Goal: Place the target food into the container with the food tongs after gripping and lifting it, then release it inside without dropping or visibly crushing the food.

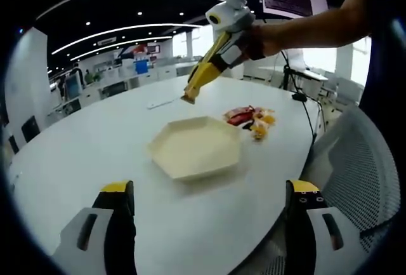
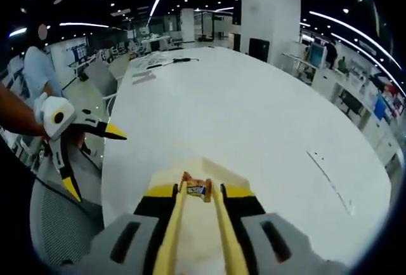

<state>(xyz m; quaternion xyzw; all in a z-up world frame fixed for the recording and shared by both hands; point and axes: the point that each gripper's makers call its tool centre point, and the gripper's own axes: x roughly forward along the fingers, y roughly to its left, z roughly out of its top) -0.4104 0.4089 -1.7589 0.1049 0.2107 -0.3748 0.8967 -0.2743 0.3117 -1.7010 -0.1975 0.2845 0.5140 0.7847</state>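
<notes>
Wide-open left gripper (image 1: 209, 214) hovers before the tray (image 1: 195, 147) on the table (image 1: 76, 154); snacks (image 1: 252, 120) lie beyond. Yellow tongs (image 2: 196, 224), squeezed by the right gripper (image 2: 198, 206), run lengthwise away, pinching a small snack (image 2: 196, 188) above the tray.

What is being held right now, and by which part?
The right gripper is shut on yellow food tongs, gripping their arms; the tong tips pinch a small food piece by its sides. The left gripper holds nothing.
</notes>
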